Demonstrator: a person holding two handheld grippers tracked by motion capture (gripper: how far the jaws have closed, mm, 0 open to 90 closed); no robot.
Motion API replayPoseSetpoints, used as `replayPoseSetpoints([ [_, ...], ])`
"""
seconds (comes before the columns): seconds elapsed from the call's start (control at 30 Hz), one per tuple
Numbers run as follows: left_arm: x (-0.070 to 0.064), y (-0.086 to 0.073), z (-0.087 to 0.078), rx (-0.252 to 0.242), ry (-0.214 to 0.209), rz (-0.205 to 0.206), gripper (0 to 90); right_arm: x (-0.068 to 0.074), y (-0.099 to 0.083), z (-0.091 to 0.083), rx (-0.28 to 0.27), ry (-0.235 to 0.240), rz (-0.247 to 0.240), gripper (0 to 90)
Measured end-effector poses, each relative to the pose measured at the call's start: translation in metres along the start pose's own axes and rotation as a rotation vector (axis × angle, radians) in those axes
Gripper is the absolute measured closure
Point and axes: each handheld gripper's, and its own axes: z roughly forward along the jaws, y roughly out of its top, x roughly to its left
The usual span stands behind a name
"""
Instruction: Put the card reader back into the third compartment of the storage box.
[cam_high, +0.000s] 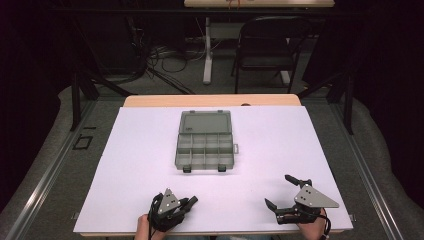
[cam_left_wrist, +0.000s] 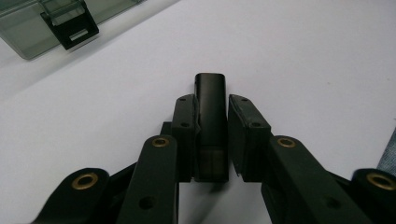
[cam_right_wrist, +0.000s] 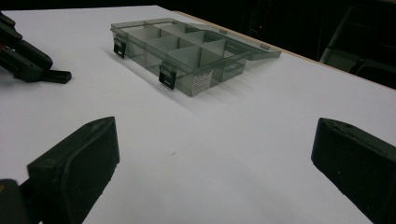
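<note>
My left gripper (cam_high: 191, 201) clamps a black block (cam_left_wrist: 211, 122). My right gripper (cam_high: 281, 191) gapes wide, the open box (cam_high: 205, 141) at eleven o'clock.

A small black block (cam_left_wrist: 211, 121) stands clamped between the left gripper's (cam_left_wrist: 211, 100) jaws, its rounded tip jutting past them, low over the white bench (cam_left_wrist: 303, 56).

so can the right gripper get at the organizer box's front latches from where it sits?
Probably yes. The right gripper has its jaws wide open with nothing in them, and only bare white table lies between it and the open organizer box. The left gripper sits off to the side.
</note>
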Motion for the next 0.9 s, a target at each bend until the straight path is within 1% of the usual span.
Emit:
replayPoseSetpoints([
  [0.1, 0.000, 0.000, -0.001, 0.001, 0.000, 0.005, 73.4, 0.000, 0.000, -0.001, -0.002, -0.002, 0.000, 0.6],
  [0.23, 0.001, 0.001, -0.003, -0.011, -0.004, -0.003, 73.4, 0.000, 0.000, 0.000, 0.001, -0.002, -0.001, 0.6],
  [0.3, 0.002, 0.002, -0.004, -0.017, 0.002, 0.012, 73.4, 0.000, 0.000, -0.001, -0.005, -0.004, -0.004, 0.6],
  [0.33, 0.001, 0.002, -0.005, -0.021, 0.000, 0.007, 73.4, -0.001, 0.000, -0.001, -0.005, -0.006, -0.004, 0.7],
  [0.37, 0.001, 0.002, -0.006, -0.024, 0.002, 0.016, 73.4, -0.001, 0.000, -0.001, -0.005, -0.003, 0.002, 0.7],
  [0.7, 0.002, 0.006, -0.011, -0.050, -0.004, 0.026, 73.4, -0.002, -0.001, 0.000, 0.003, -0.007, -0.001, 0.7],
  [0.9, 0.003, 0.007, -0.012, -0.056, -0.004, 0.033, 73.4, -0.001, -0.001, -0.001, 0.002, -0.007, 0.000, 0.7],
])
